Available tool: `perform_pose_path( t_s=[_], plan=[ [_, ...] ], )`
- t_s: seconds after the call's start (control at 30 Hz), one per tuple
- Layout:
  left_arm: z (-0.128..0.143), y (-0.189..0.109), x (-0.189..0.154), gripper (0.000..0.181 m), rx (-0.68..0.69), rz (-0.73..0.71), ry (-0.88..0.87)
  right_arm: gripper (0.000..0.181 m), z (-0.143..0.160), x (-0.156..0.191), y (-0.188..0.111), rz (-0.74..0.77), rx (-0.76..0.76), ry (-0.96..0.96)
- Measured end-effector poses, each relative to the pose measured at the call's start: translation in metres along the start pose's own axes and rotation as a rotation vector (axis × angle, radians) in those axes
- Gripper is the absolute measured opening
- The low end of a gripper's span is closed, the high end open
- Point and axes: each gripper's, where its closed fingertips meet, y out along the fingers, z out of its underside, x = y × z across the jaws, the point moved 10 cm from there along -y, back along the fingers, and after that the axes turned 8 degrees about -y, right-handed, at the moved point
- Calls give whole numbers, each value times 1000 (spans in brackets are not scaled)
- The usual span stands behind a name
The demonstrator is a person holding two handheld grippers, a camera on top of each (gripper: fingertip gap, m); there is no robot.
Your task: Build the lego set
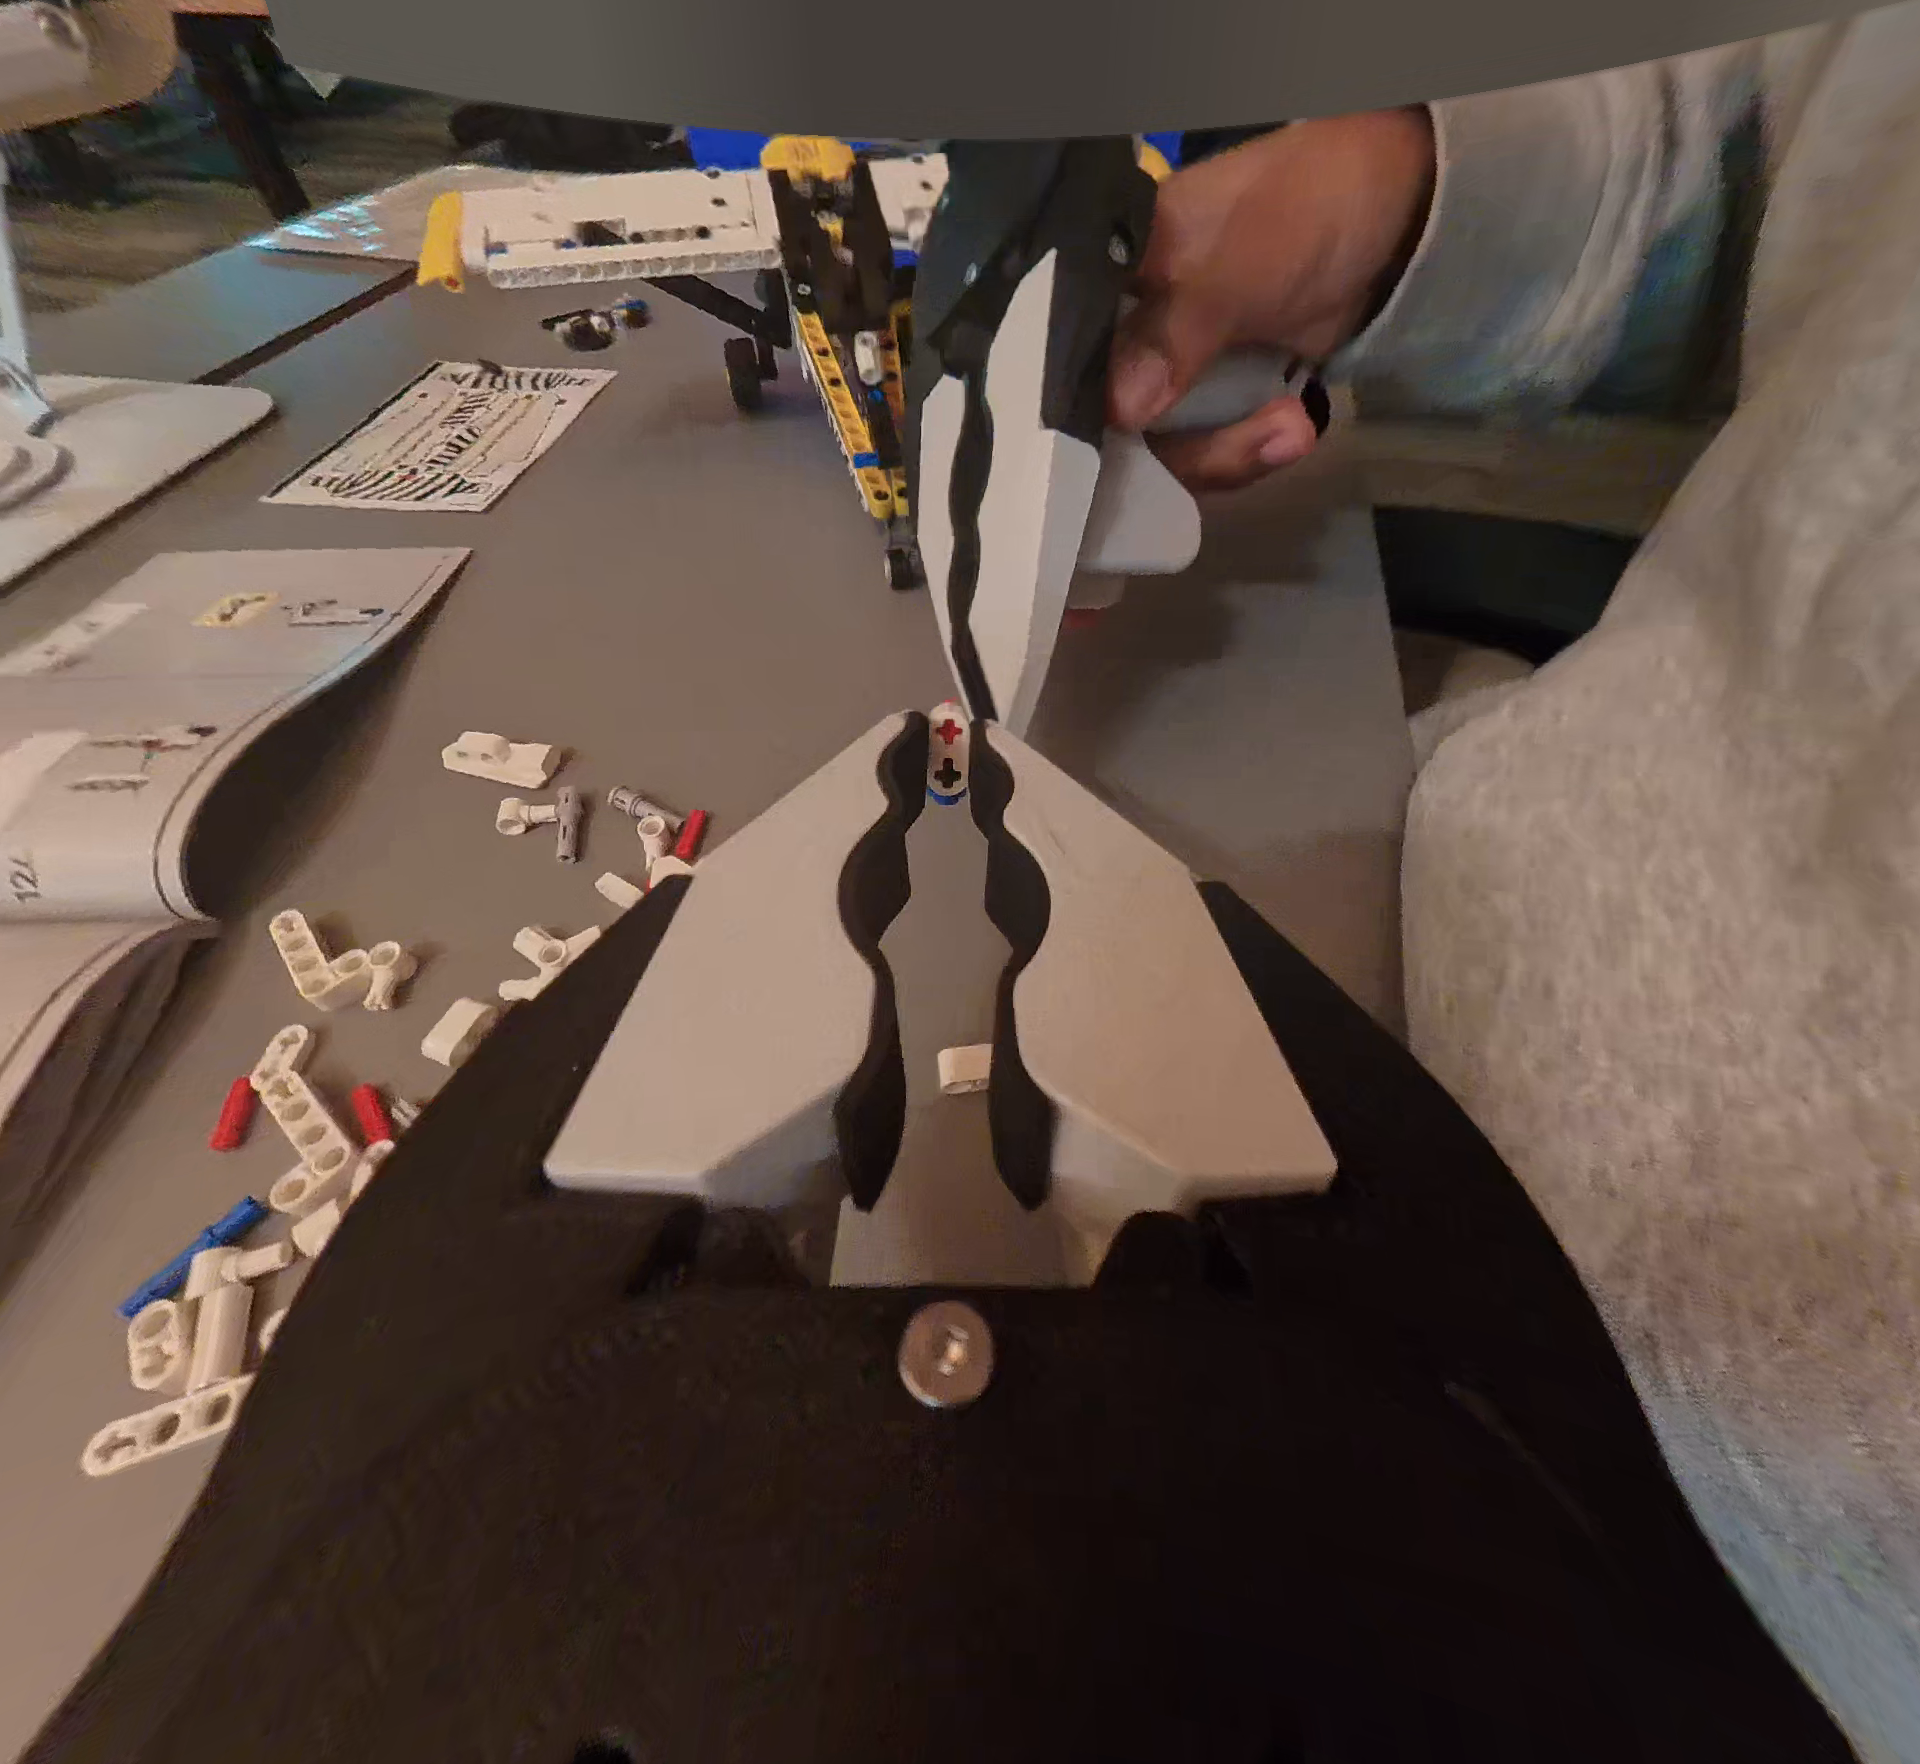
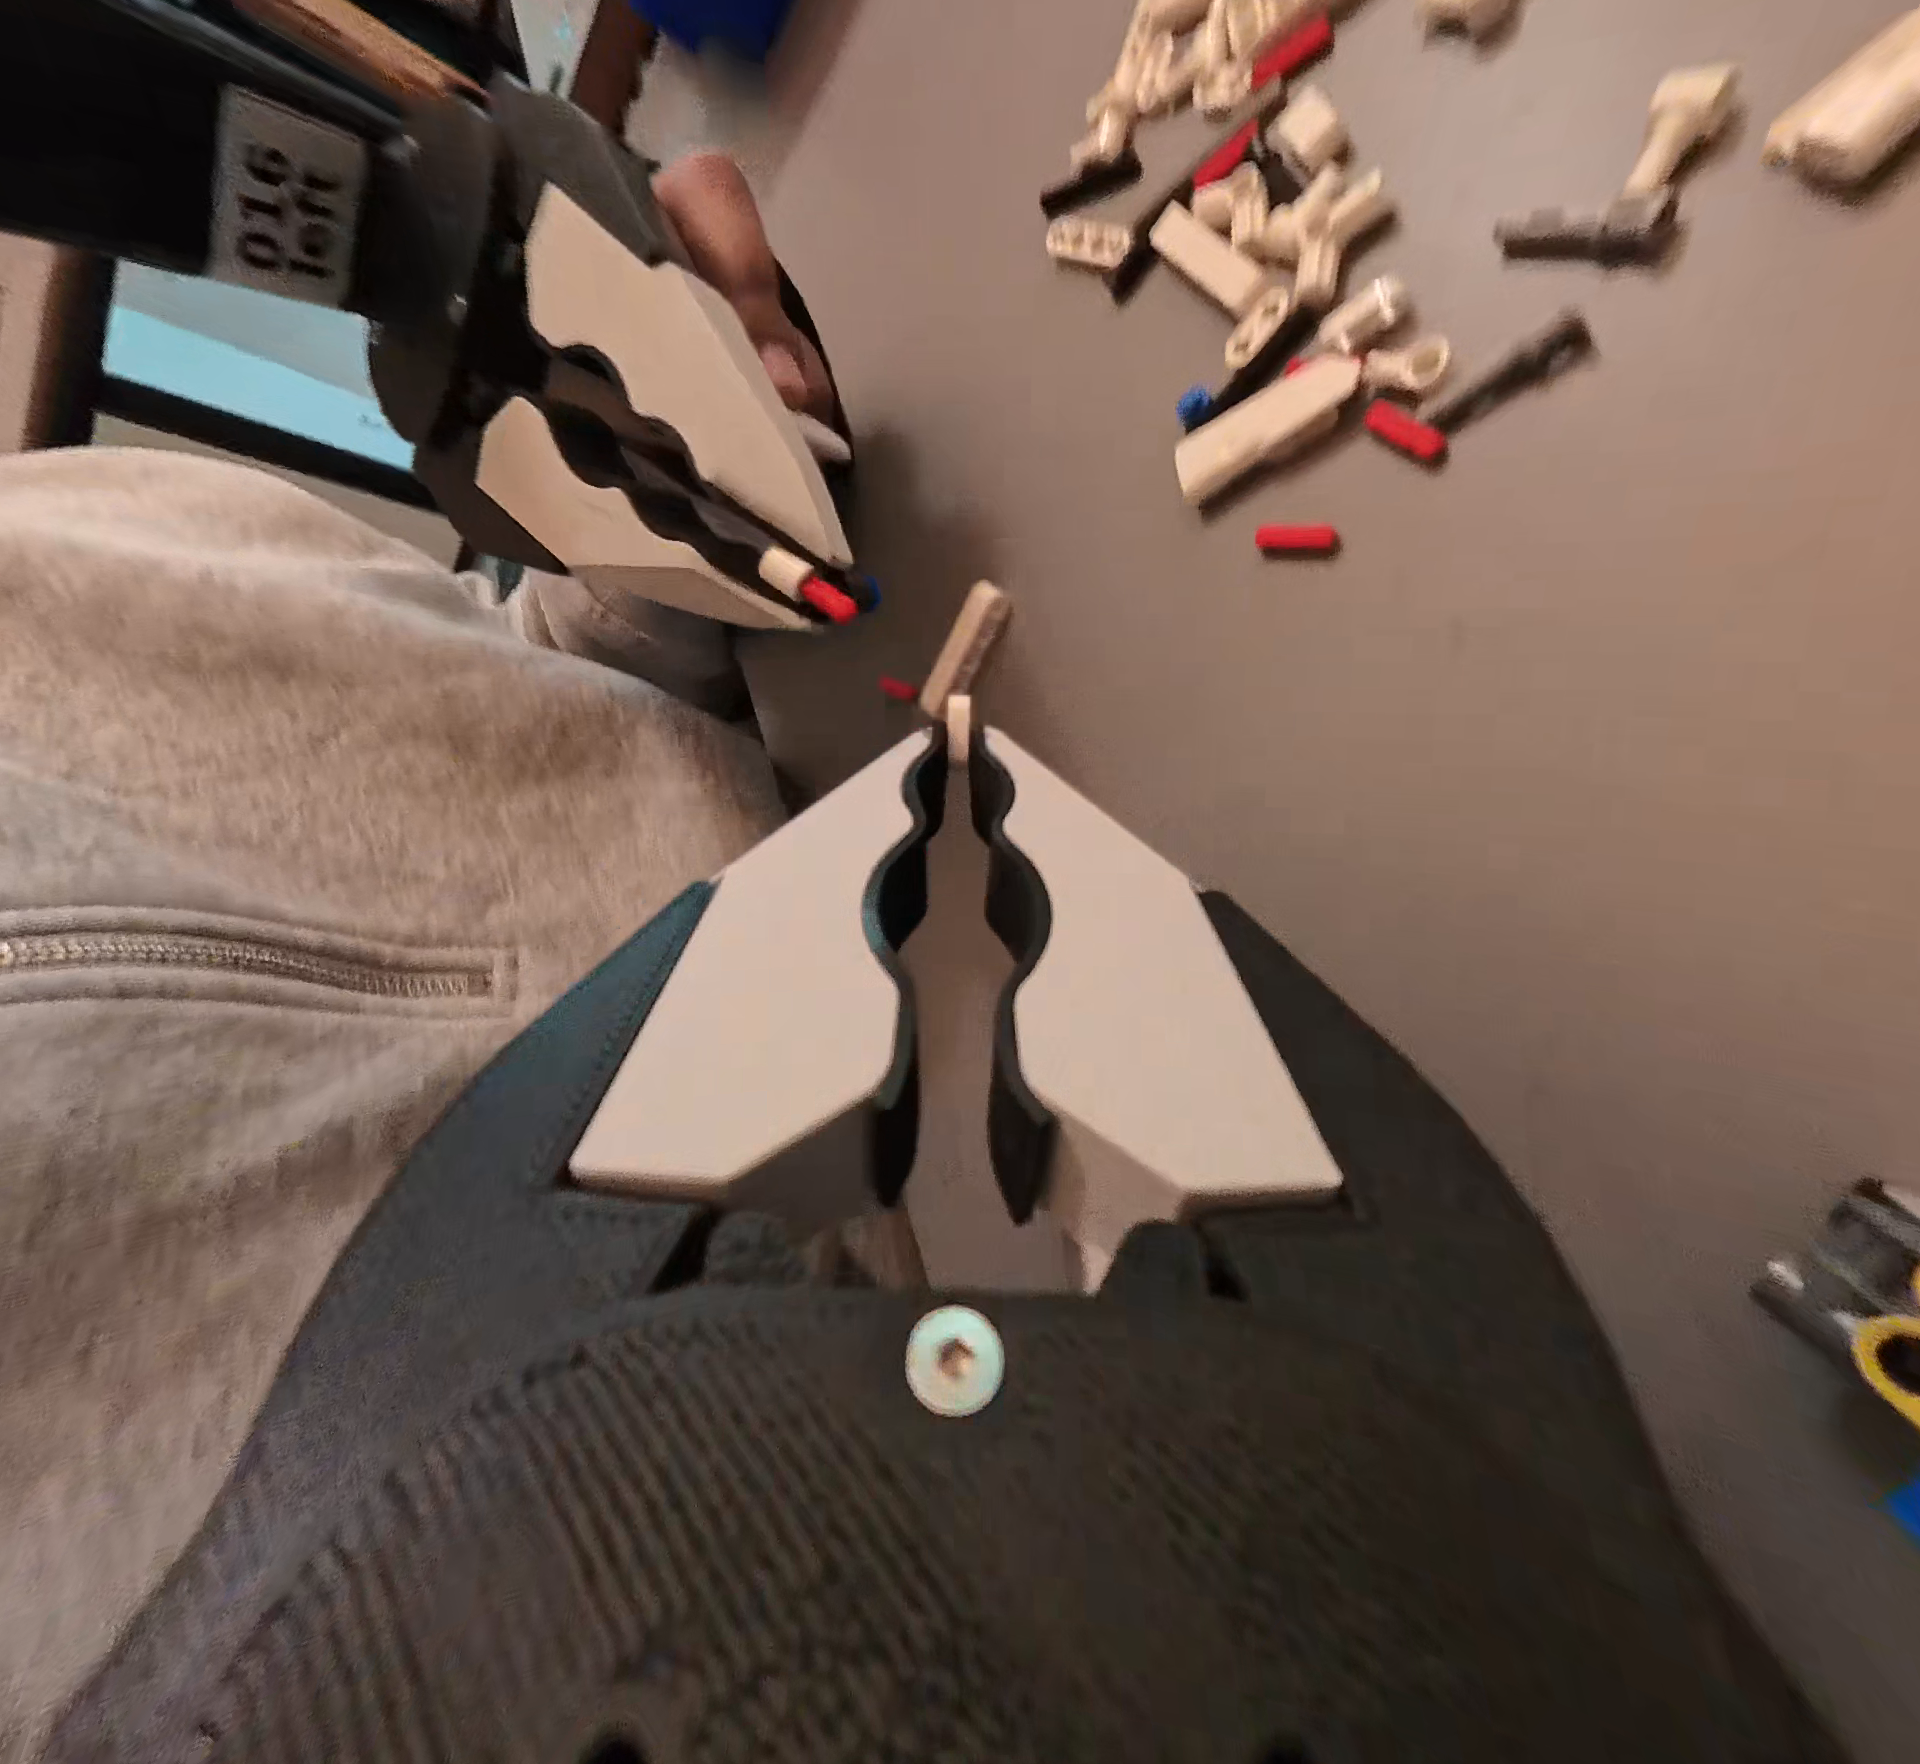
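Note:
My left gripper (image 1: 948,746) is shut on a small white connector (image 1: 948,758) with a red pin, a black pin and a blue end. It holds it above the grey table (image 1: 665,571). It also shows in the right wrist view (image 2: 826,594), where the connector (image 2: 800,580) sticks out of its tips. My right gripper (image 2: 958,740) is shut on a thin white piece (image 2: 961,715) that reaches forward, blurred. In the left wrist view the right gripper (image 1: 987,701) points down, its tip almost touching the connector. The partly built white, yellow and black model (image 1: 810,260) stands at the back.
Loose white, red and blue pieces (image 1: 301,1122) lie at the left, also in the right wrist view (image 2: 1288,260). An open instruction booklet (image 1: 208,675) and a sticker sheet (image 1: 447,436) lie further left. A person's grey sleeve (image 1: 1662,883) fills the right side. Left and right tips are no more than a few centimetres apart.

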Motion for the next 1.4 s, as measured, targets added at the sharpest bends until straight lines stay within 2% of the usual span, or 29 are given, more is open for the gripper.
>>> perform_pose_path(
  t_s=[0.27, 0.47, 0.6, 1.07, 1.4],
  plan=[
    [8, 23, -20, 6, 217, -41, 245, 2, 18, -11, 5, -60, 49, 85],
    [11, 36, -26, 6, 327, 17, 306, 2, 26, -16, 5, -72, 42, 111],
    [11, 43, -29, 6, 399, 5, 364, 2, 30, -19, 3, -58, 53, 113],
    [12, 51, -38, 6, 461, -21, 498, 3, 36, -23, 5, -61, 82, 117],
    [14, 53, -42, 6, 472, -2, 504, 3, 38, -23, 7, -82, 115, 123]
  ],
)
